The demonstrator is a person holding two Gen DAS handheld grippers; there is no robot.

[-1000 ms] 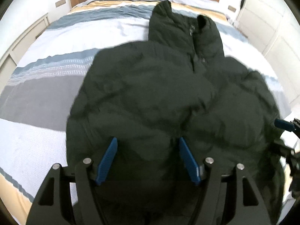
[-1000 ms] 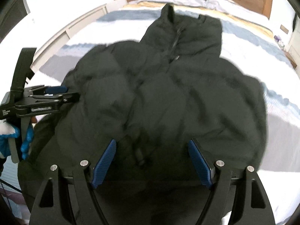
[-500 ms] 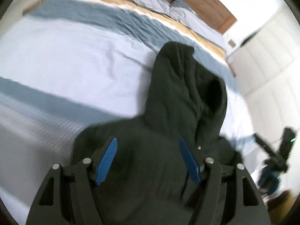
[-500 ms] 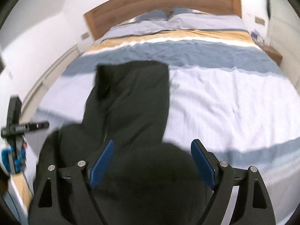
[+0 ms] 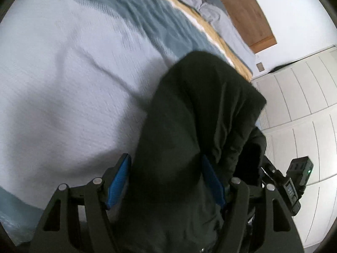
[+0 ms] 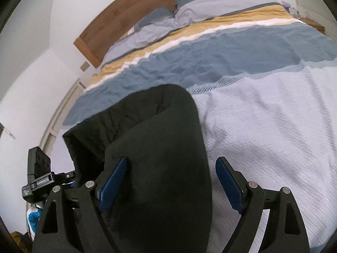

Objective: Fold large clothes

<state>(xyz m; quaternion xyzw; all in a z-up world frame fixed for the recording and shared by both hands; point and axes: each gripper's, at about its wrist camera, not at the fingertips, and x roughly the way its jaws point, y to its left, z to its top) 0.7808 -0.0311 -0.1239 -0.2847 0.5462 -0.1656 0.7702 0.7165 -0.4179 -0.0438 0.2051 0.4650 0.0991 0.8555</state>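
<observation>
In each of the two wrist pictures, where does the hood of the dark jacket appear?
Left wrist: the hood is at centre right, above the left gripper.
Right wrist: the hood is at centre left, above the right gripper.
Shared landmark: the wooden headboard.

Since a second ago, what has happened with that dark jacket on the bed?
The jacket lay spread flat; now both views close in on its hood end, with the left gripper and right gripper open around the fabric, gripping nothing. The striped bed cover is unchanged.
</observation>
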